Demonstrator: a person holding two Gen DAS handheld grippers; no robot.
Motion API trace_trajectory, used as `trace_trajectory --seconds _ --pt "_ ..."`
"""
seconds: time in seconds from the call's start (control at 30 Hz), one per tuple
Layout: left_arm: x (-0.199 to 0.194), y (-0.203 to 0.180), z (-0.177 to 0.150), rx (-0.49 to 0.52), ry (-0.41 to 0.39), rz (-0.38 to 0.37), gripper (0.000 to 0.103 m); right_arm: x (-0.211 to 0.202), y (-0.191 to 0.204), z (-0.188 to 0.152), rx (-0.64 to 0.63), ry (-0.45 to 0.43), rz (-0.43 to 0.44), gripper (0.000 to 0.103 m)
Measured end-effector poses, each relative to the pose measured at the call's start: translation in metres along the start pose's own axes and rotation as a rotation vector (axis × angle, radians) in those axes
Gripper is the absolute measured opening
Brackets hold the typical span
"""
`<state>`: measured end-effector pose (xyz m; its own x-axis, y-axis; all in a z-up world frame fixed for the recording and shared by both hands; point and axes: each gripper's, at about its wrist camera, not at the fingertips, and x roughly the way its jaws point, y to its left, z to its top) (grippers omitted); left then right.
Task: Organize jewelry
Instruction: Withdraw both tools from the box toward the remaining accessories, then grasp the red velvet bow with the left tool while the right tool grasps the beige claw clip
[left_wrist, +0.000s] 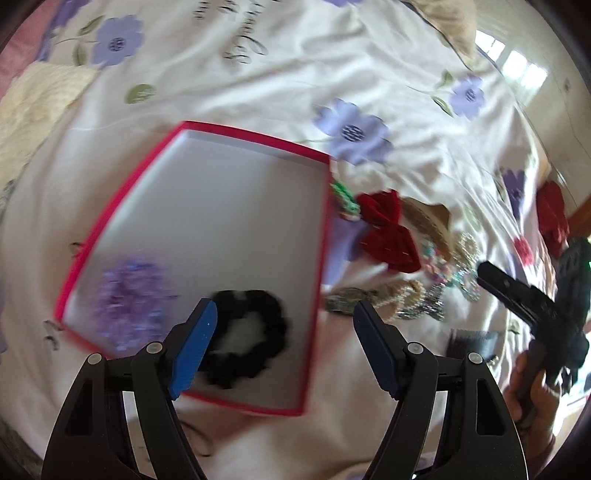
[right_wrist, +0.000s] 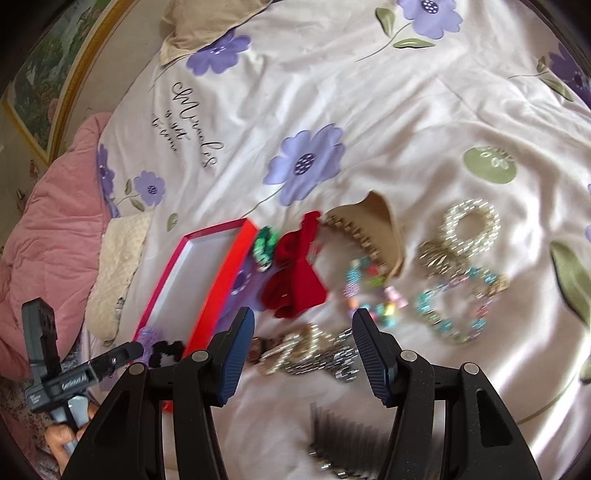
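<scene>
Blue-padded and spread wide with nothing between its fingers, the left gripper (left_wrist: 284, 345) hangs over the near end of the red box (left_wrist: 325, 221). A black scrunchie (left_wrist: 245, 338) lies inside the box just at 11 o'clock from it, a purple scrunchie (left_wrist: 127, 299) at 9 o'clock. The right gripper (right_wrist: 303, 354) is likewise spread and empty above a pearl and rhinestone pile (right_wrist: 314, 356) on the floral bedsheet (right_wrist: 369, 110). A red bow (right_wrist: 295, 280) sits at 12 o'clock, a tan claw clip (right_wrist: 369, 229) at 1 o'clock, beaded bracelets (right_wrist: 454, 306) at 2 o'clock.
</scene>
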<state>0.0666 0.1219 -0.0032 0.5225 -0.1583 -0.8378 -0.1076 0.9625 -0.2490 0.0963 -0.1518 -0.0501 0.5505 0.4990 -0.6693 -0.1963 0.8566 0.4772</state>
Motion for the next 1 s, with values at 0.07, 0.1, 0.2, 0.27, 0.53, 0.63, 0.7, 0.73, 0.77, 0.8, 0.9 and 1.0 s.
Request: trace_trajectory --seconds 0.07,0.1,0.2,0.27,0.53,0.63,0.7,0.73,0.77,0.8,0.9,1.0 --pt "0.007 -0.012 0.002 0.017 0.012 -0.023 0.076 0.001 -0.007 0.006 -0.005 0.0 -0.012 0.058" --pt "0.01 -0.018 0.004 0.026 0.016 -0.033 0.076 0.002 -0.009 0.009 -0.007 0.002 -0.018 0.058" --pt "0.022 -0.036 0.01 0.055 0.032 -0.058 0.076 0.008 -0.02 0.022 -0.007 0.01 -0.035 0.058" --pt "0.031 -0.047 0.015 0.069 0.046 -0.084 0.076 0.012 -0.027 0.031 -0.016 0.012 -0.045 0.058" --pt "0.082 -0.078 0.041 0.072 0.108 -0.156 0.076 0.049 -0.048 0.067 -0.056 0.062 -0.073 0.058" --pt "0.099 -0.084 0.048 0.076 0.121 -0.162 0.076 0.064 -0.047 0.075 -0.087 0.089 -0.084 0.056" --pt "0.112 -0.088 0.052 0.08 0.135 -0.156 0.076 0.073 -0.045 0.078 -0.112 0.104 -0.096 0.055" --pt "0.117 -0.088 0.053 0.078 0.143 -0.153 0.076 0.077 -0.045 0.079 -0.123 0.109 -0.101 0.055" --pt "0.124 -0.091 0.055 0.081 0.145 -0.137 0.076 0.08 -0.044 0.08 -0.13 0.112 -0.104 0.053" --pt "0.128 -0.093 0.057 0.093 0.139 -0.118 0.076 0.084 -0.042 0.081 -0.143 0.116 -0.109 0.047" --pt "0.133 -0.096 0.057 0.122 0.129 -0.096 0.073 0.09 -0.043 0.084 -0.147 0.122 -0.118 0.02" --pt "0.132 -0.1 0.056 0.164 0.119 -0.108 0.042 0.085 -0.04 0.084 -0.164 0.104 -0.131 0.01"
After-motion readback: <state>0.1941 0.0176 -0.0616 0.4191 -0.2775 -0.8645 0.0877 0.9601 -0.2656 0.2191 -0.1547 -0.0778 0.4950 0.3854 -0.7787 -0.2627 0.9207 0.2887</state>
